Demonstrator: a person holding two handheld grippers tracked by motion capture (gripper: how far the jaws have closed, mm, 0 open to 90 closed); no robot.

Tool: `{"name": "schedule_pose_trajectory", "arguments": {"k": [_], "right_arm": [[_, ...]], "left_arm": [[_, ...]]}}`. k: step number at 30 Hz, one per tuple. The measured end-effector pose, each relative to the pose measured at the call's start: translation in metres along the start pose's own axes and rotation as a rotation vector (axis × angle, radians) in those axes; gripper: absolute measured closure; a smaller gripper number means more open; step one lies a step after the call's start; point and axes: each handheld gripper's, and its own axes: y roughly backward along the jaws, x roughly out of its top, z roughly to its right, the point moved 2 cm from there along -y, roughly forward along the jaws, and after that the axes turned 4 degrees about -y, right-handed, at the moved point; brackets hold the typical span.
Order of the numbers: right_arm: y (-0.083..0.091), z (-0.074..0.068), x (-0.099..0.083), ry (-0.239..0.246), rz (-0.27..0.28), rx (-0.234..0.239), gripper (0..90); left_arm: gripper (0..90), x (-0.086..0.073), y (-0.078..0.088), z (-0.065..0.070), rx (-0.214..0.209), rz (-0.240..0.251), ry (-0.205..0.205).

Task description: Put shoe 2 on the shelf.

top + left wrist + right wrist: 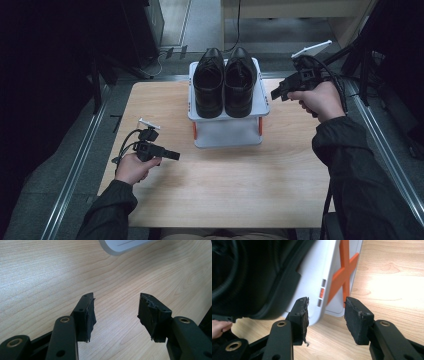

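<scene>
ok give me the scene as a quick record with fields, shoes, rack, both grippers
shoes: pair of black leather lace-up shoes, side by side on the rack's top shelf
rack: small white plastic two-tier rack with orange braces, at the far middle of the light wooden table
left gripper: open, nothing between the fingers, low over the table, left of the rack
right gripper: open, nothing between the fingers, at the rack's right edge beside the right shoe

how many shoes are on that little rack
2. Both black shoes sit side by side on the top shelf of the white rack: the left shoe and the right shoe, touching or nearly so. The lower shelf is partly hidden under the top one, so something could lie there unseen.
</scene>
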Motion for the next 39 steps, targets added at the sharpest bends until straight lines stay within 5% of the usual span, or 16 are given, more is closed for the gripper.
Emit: {"name": "schedule_pose_trajectory", "arguments": {"k": [16,39], "right_arm": [[-0.034,0.038,-0.052,0.034,-0.028,0.028,53.5],[-0.078,0.040,-0.112,0.160,-0.033,0.095,51.5]], "left_arm": [[46.1,0.000,0.002,0.000,0.001,0.014,0.007],[46.0,0.000,0.000,0.001,0.011,-0.001,-0.017]]}}
